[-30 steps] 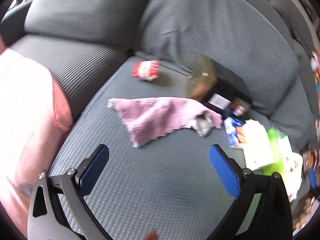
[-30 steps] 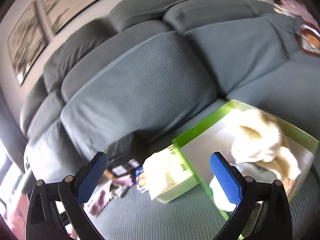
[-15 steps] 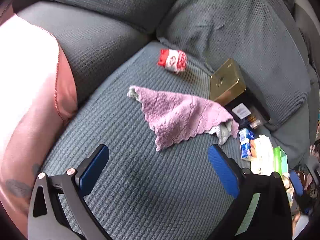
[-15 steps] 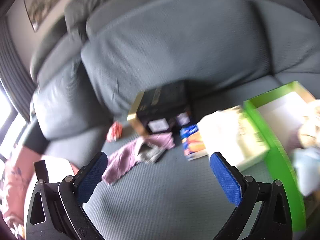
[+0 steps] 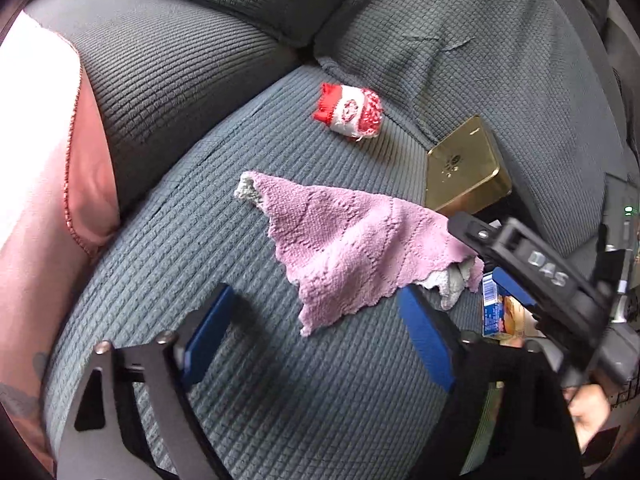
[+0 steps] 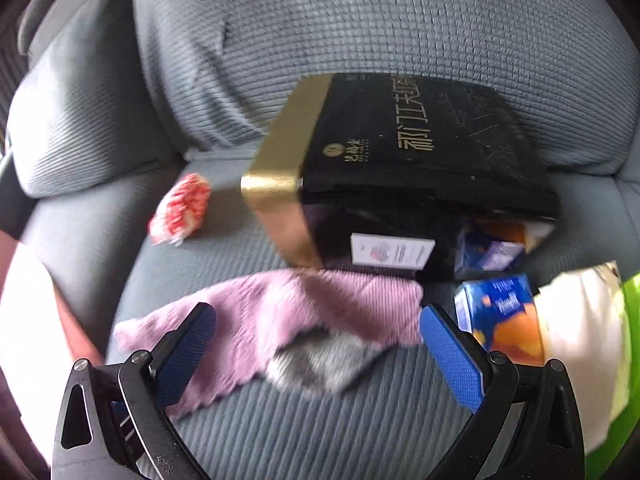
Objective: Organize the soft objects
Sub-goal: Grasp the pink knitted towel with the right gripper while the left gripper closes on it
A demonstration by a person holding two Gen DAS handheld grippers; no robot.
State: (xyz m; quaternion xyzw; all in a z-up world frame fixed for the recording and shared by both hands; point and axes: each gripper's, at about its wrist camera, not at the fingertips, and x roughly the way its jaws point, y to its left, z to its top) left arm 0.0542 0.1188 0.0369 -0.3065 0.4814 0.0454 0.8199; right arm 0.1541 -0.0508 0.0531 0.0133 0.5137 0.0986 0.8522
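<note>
Partly hidden beneath the pink cloth: a grey cloth, showing only at the right end and at the far left corner. Cut off at the left edge of the left wrist view: a mass of pink fabric, too overexposed to name. Smeared by blur in the right wrist view, so no reading of the small label on the black-and-gold box. Counted one pink cloth, one grey cloth, one red-and-white knitted piece, one box, one green tray clipped by the frame edge, one white packet, and one blue carton; could not tell whether a second blue shape behind it was another carton or a reflection in the box's glossy side. Lay flat on the grey sofa seat, that pink cloth, long axis running in the left wrist view from upper left to right, right end beside the box, one pointed corner aimed down at the left gripper. Had just been closing, those jaws, yet stood apart with the corner between the pads and not pinched. Spread wide as well, the right gripper, poised over the cloth's grey end, gripping nothing.
</note>
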